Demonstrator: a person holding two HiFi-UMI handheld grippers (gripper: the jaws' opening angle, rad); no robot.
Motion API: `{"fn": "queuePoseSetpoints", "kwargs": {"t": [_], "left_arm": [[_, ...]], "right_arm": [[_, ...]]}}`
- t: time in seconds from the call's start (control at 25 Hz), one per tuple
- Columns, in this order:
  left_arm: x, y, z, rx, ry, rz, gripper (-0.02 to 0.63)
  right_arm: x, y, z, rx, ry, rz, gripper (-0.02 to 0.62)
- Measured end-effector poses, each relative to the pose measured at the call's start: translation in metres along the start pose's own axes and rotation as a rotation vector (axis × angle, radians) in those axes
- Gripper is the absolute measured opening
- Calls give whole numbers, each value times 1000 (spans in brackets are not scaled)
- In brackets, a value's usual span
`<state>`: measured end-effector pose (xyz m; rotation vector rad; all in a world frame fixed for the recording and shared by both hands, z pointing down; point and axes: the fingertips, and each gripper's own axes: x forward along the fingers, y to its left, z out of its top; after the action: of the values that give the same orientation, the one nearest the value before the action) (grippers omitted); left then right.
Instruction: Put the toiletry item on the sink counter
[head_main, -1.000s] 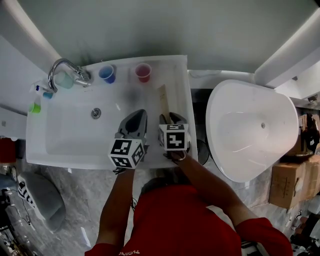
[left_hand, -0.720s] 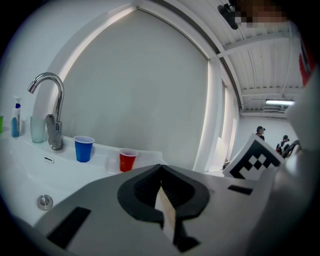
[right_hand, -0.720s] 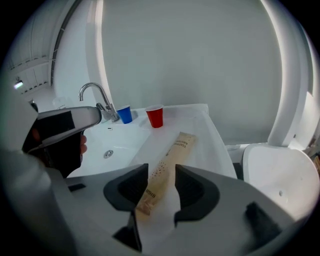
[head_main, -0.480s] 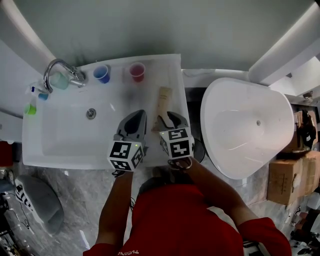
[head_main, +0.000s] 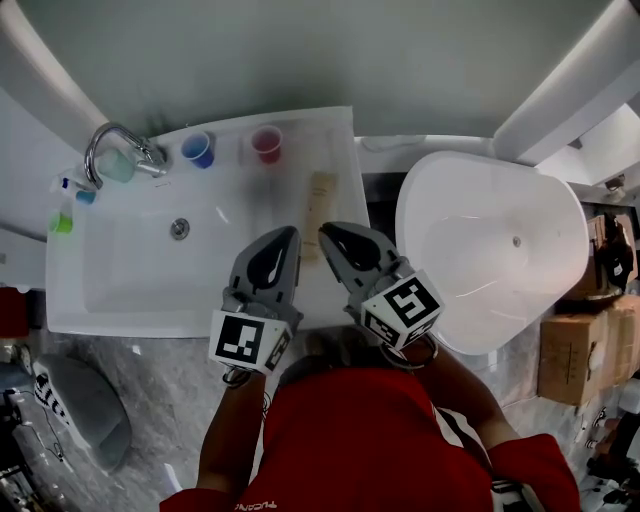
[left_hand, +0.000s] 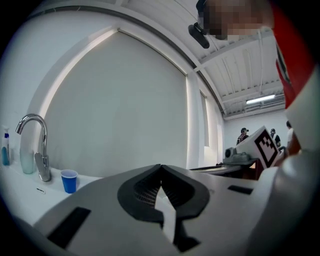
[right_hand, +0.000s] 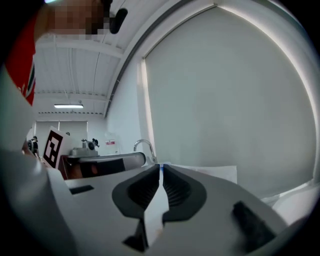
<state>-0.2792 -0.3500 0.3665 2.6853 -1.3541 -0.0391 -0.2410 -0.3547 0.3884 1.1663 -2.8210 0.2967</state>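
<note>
The toiletry item (head_main: 319, 200), a beige tube, lies flat on the white sink counter (head_main: 350, 160), to the right of the basin. My right gripper (head_main: 331, 233) hovers just short of the tube, apart from it; its jaws are closing with only a thin slit left and nothing between them (right_hand: 161, 168). My left gripper (head_main: 288, 234) hangs beside it over the basin's front right, shut and empty (left_hand: 160, 168). Neither gripper view shows the tube.
A blue cup (head_main: 197, 150) and a red cup (head_main: 266, 143) stand at the back of the counter. The faucet (head_main: 115, 140), a green cup (head_main: 117, 166) and a spray bottle (head_main: 72, 186) are at the back left. A white bathtub (head_main: 490, 250) lies right, cardboard boxes (head_main: 580, 360) beyond.
The right gripper has come off the tube, which stays on the counter. Both grippers have drawn back toward the person and risen, and the right jaws have come together.
</note>
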Motion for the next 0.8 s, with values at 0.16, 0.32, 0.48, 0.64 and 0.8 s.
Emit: {"fn": "queuePoseSetpoints", "kwargs": {"t": [0.16,0.32,0.48,0.64,0.8], "left_arm": [[-7,-11,19,5,-41,-17,17],[-10,-22,26,24,-52,-32,17],[-9,-31,30,36,-60,-40,17],[-5,-38,32,45,-69,-41,17],[-3,-44,32,51,-72,-30,17]], "right_arm": [[-13,12,26,-6,-85,62,34],[-21,22,40,-8,-140,83,29],[-26,25,46,-4,-169,93,29],[-32,24,51,-19,-187,97,28],[-37,22,54,-38,-198,99,28]]}}
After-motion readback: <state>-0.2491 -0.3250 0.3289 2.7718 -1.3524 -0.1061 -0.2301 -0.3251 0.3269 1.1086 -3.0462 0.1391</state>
